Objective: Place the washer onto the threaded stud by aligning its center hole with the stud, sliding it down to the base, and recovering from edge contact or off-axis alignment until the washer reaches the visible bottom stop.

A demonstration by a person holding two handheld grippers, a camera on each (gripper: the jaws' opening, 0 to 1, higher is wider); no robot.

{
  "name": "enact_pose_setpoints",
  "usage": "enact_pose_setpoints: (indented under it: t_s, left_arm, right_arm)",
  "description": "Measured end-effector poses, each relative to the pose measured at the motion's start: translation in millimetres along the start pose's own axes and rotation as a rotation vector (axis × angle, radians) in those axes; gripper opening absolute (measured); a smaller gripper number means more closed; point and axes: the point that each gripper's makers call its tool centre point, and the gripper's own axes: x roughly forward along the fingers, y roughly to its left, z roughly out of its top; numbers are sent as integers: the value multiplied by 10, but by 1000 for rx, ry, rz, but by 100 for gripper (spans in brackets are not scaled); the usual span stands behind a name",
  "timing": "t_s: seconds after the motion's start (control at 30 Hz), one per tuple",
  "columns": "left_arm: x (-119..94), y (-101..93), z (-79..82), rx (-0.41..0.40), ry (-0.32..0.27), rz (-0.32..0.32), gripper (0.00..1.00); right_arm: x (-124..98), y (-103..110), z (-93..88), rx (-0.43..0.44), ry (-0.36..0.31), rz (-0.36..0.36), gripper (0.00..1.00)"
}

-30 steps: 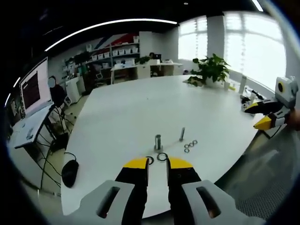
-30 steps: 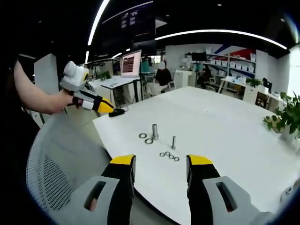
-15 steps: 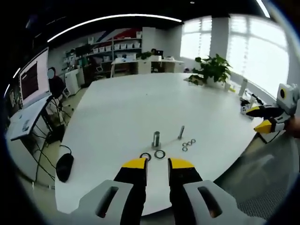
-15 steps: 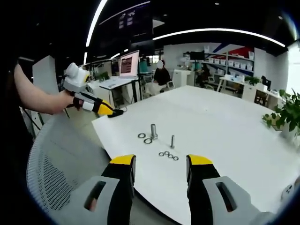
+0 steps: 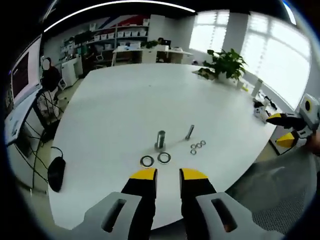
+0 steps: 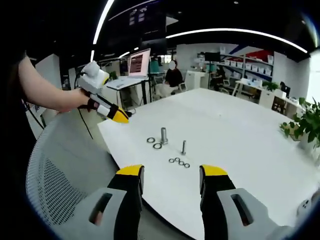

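Note:
On the white table (image 5: pixel 125 110) a thick upright stud (image 5: pixel 160 139) stands with two large washers (image 5: pixel 155 160) lying just in front of it. A thinner threaded stud (image 5: pixel 190 132) stands to its right beside several small washers (image 5: pixel 197 146). My left gripper (image 5: pixel 168 175) hovers above the near table edge, its jaws a narrow gap apart with nothing between them. In the right gripper view, the thick stud (image 6: pixel 163 135), thin stud (image 6: pixel 183 147) and small washers (image 6: pixel 179 162) lie ahead of my right gripper (image 6: pixel 171 172), which is open and empty. The left gripper (image 6: pixel 112 113) shows there at the left, held by a hand.
A potted plant (image 5: pixel 223 64) stands at the far table edge. A black mouse (image 5: pixel 56 172) lies on the floor side at left. A grey mesh chair back (image 6: pixel 65 170) is under my right gripper. Desks, shelves and a seated person (image 6: pixel 173 77) are beyond.
The left gripper has risen and come forward over the table edge, so both large washers now lie clear ahead of its jaws. The right gripper has barely moved.

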Motion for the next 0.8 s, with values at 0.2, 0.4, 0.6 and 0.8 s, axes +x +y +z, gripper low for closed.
enact_pose_setpoints:
  t_s: [0.2,0.4,0.6,0.8]
  left_arm:
    - [157,45,27,33,54,-6,20]
    - [285,84,-79,117,133,-19,20]
    - [450,139,-252,165,255,-58,19]
    - [600,200,-255,222,324,-75,20]
  right_arm:
    - [1,0,-8,1,2,-1,47]
    - [-5,-12,-4,1,-1,-8,47]
    - [1,-11,-17,-3,5,-8,47]
    - [2,-27,-20,11,7,-12,47]
